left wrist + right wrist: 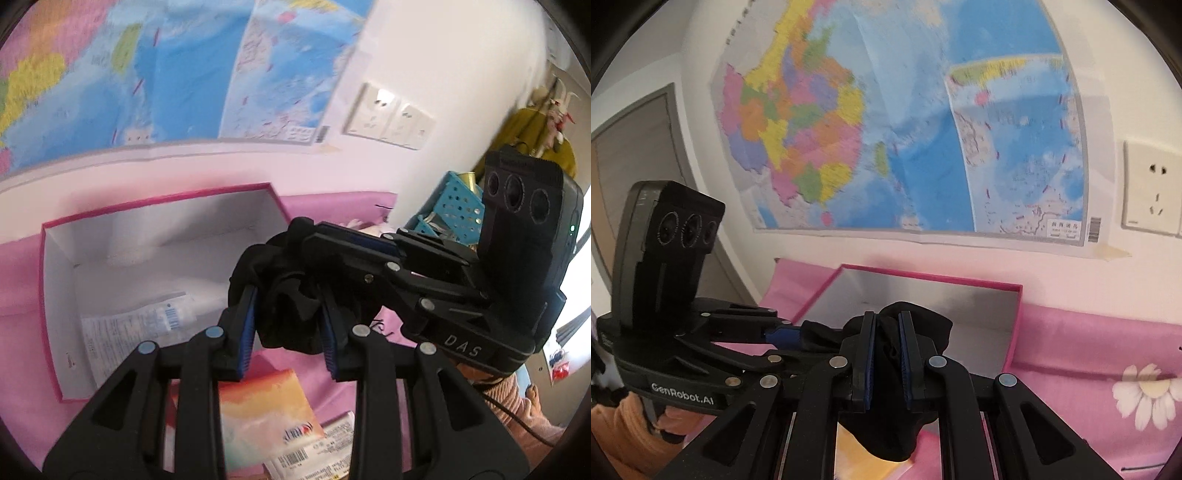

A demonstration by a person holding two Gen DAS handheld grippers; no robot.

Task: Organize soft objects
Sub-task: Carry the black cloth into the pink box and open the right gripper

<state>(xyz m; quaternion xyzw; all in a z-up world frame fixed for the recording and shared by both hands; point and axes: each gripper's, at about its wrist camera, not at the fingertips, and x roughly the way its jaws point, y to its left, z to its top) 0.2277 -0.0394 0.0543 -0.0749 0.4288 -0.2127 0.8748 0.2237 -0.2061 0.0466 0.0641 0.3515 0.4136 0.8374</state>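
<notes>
Both jaws clamp the black cloth point(291, 295), so keep both grips firm and lower it together into the pink box point(155, 236)

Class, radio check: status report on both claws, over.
Left claw and right claw both shut on black cloth. Pink box open behind. Nothing blocking.

Matt black cloth point(288, 306), glossy paper map point(886, 129), pink cotton sheet point(1089, 350).

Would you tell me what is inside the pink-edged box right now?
Inside the pink-edged box, printed paper sheets lie on the white floor. The black cloth and left gripper hide its near right corner.
</notes>
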